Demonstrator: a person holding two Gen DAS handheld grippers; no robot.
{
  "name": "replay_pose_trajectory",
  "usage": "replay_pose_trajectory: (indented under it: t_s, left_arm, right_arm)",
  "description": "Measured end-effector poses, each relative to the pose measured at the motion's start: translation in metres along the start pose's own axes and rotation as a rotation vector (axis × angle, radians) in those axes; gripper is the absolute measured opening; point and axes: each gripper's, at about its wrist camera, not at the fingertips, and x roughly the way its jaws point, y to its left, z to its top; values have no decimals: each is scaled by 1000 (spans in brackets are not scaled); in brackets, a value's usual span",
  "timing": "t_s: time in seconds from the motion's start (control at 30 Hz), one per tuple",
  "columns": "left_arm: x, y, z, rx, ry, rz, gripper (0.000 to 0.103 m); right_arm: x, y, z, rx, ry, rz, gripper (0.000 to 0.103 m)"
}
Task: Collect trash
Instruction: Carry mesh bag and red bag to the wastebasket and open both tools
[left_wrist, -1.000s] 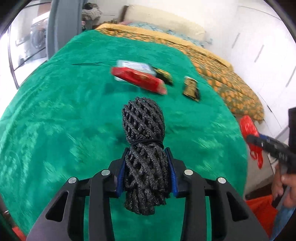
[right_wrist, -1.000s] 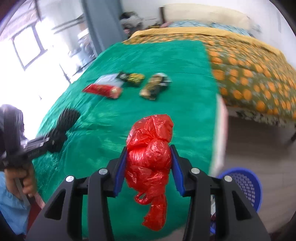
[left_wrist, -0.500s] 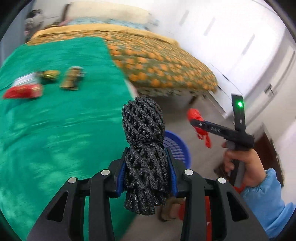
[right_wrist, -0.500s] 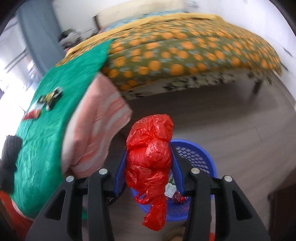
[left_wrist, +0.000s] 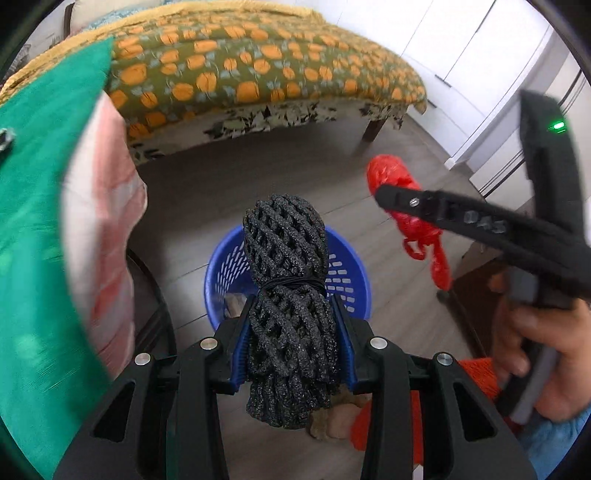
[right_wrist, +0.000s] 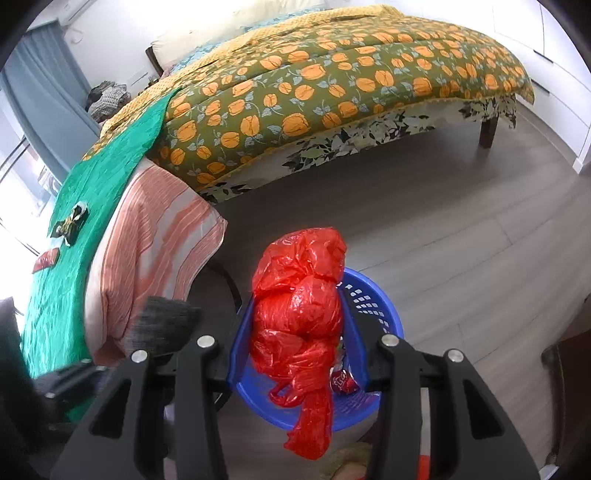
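The left tongs (left_wrist: 291, 332) hold a black foam net roll (left_wrist: 286, 295) between the blue pads, and the jaws are opening; the roll hangs above the blue basket (left_wrist: 347, 284) on the floor; the right tongs (right_wrist: 299, 332) are clamped on a red plastic bag (right_wrist: 299, 314), over the same basket; in the left view the red bag is at 2 o'clock; wrappers (right_wrist: 68, 225) lie on the green cover (right_wrist: 103, 177) at 9 o'clock in the right view
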Motion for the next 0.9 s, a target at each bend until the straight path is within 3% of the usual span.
replay_pose_trajectory:
  t_s: [0.07,0.1,0.2,0.3,0.53,0.67,0.73,0.9]
  left_arm:
    - [14,-1,4,0,6,11,44]
    - [21,-2,6,-2,4,18,51]
    - [34,0,11,-16,1,23,68]
    - [30,3,15,-29,-8,34,73]
    - [-41,-2,13,-15,-146,20,88]
    - [-89,6,1,-3,-220,33,93]
    - [-107,18,-9,-3,-235,55,94]
    - [-138,72,-42,-31,-232,200,95]
  right_arm:
    - [4,-3,3,15,1,15,45]
    - [5,-4,4,23,-2,14,46]
    - [4,-8,9,50,-16,25,73]
    - [-1,-10,12,50,-39,6,73]
    - [-19,-12,16,52,-96,-31,84]
    - [-27,6,15,-4,-144,-53,86]
    - [-31,19,13,-49,-173,-59,86]
    - [-35,66,3,-203,-248,-83,86]
